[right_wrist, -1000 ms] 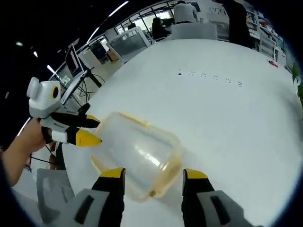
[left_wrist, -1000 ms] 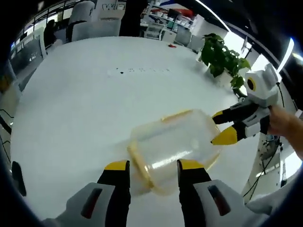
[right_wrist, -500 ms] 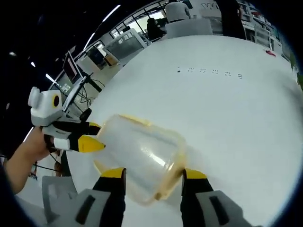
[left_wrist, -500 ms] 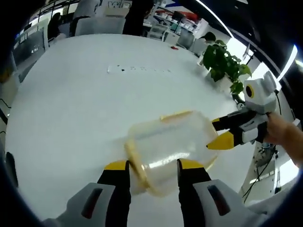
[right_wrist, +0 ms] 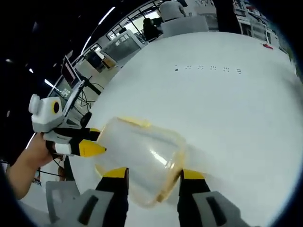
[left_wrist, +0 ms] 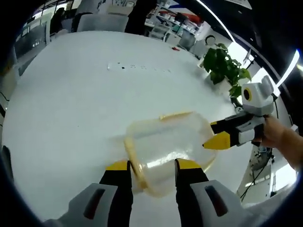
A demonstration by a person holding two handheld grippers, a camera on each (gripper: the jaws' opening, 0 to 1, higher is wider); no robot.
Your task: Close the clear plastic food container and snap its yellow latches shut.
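The clear plastic container (left_wrist: 165, 146) lies on its side on the white table (left_wrist: 71, 104), with yellow latches at its ends. My left gripper (left_wrist: 151, 166) stands open, and the near yellow latch (left_wrist: 135, 163) lies between its jaws. From the right, the right gripper (left_wrist: 212, 135) touches the container's far end with its yellow tips. In the right gripper view the container (right_wrist: 142, 156) lies just ahead of my open right gripper (right_wrist: 154, 174), its near end between the jaws. The left gripper (right_wrist: 94, 143) meets its opposite end, held by a hand (right_wrist: 33, 153).
A potted green plant (left_wrist: 222, 64) stands past the table's far right edge. Chairs and desks (right_wrist: 175, 23) line the room behind the table. A row of small dark marks (left_wrist: 137, 68) runs across the tabletop farther out. A hand (left_wrist: 279, 135) holds the right gripper.
Both views have shifted slightly. The two grippers have edged in a little against the container's ends. The container itself has hardly moved.
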